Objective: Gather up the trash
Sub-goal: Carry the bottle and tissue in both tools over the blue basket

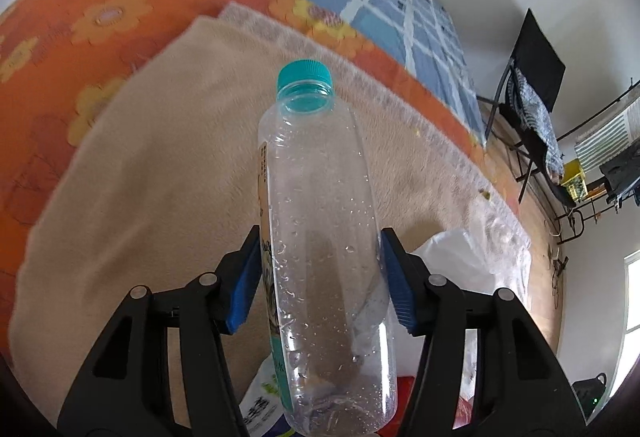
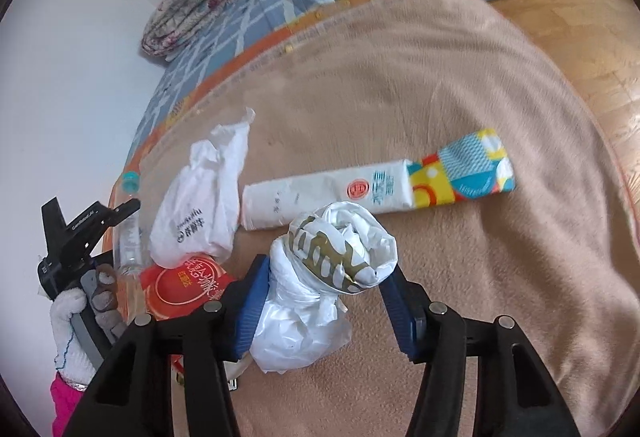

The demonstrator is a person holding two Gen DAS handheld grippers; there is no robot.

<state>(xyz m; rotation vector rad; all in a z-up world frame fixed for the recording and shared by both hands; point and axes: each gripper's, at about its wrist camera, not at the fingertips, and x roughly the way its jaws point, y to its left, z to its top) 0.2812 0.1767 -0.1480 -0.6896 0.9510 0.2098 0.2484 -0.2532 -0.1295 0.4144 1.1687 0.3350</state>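
The left tool points steeply down, its blue pads pressed on the two sides of a bottle. The right tool tilts down likewise, pads closed against a crumpled bag. In the right view, at eight o'clock, a gloved hand grips the left tool's handle.

soft, even daylight fills both my views; a bright window glows at the left view's right edge. shadows are faint. the blanket smears with blur, and fisheye bending darkens every corner.
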